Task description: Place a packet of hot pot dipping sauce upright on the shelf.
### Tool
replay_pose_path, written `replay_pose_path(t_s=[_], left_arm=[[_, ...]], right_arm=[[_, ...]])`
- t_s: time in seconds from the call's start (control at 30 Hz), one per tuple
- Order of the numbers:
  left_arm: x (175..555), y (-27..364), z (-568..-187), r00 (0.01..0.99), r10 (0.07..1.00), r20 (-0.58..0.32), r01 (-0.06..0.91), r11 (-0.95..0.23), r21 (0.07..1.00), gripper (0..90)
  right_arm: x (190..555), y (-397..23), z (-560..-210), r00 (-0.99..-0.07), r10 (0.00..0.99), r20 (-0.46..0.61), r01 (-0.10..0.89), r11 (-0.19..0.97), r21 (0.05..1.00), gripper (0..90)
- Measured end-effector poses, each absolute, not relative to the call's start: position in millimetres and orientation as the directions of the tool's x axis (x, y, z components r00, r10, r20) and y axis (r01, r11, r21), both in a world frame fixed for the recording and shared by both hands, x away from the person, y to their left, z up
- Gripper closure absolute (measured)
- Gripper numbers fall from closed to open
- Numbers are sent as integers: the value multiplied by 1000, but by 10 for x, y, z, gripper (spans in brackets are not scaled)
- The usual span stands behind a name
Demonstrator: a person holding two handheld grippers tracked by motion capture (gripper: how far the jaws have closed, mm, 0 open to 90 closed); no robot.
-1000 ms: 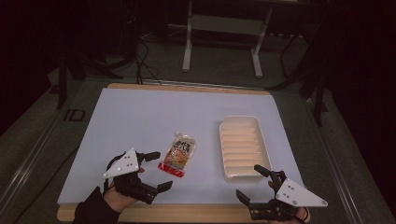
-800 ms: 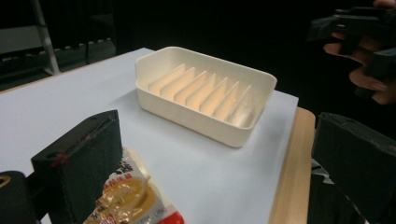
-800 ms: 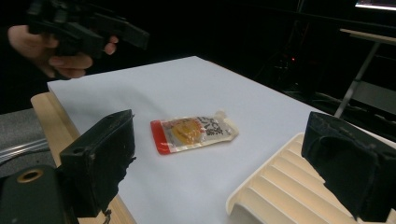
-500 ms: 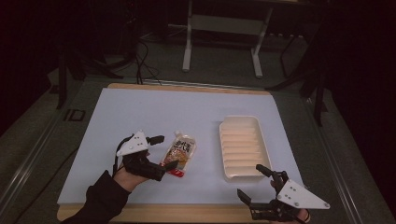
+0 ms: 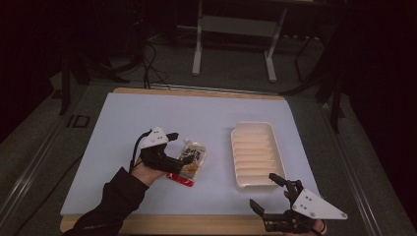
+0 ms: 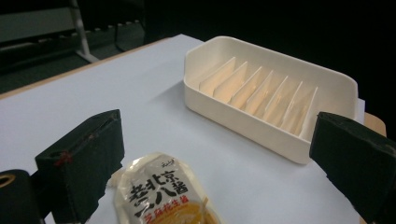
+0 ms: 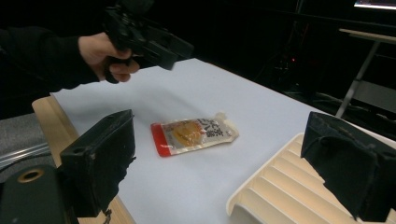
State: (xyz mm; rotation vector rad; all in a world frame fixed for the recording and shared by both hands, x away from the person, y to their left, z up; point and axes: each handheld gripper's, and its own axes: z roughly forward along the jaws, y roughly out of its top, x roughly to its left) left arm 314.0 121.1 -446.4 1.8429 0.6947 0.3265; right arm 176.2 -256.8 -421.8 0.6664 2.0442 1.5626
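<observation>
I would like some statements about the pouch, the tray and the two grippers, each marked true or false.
1. The food pouch lies flat on the white mat. True.
2. The pouch is inside the cream tray. False: it lies on the mat beside the tray.
3. The left gripper is over the pouch with its jaws open. True.
4. The right gripper is shut on the tray. False: its jaws are open near the tray's near corner.
5. The tray has ribs inside. True.

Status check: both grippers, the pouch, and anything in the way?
Left gripper open, jaws astride the pouch, not closed. Right gripper open, idle near the table's front edge. Pouch flat on the mat, white tray beside it, path unobstructed.
</observation>
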Motion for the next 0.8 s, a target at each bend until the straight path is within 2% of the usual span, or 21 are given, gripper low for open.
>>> replay_pose_path(t_s=[0.43, 0.63, 0.73, 0.8], left_arm=[[3482, 1054, -4748, 740, 664, -111, 373, -268, 888, 64], [3582, 1054, -4915, 721, 687, -88, 393, -301, 869, 164], [3614, 1075, -4970, 716, 691, -100, 404, -293, 867, 252], [3666, 1098, -5035, 700, 705, -114, 433, -293, 852, 252]], right_arm=[[1778, -2577, -4240, -770, 635, -69, 99, 226, 969, 98], [1789, -2583, -4253, -772, 632, -59, 108, 223, 969, 98], [1793, -2584, -4258, -773, 631, -58, 110, 224, 968, 98], [1793, -2585, -4259, -774, 631, -56, 112, 224, 968, 98]])
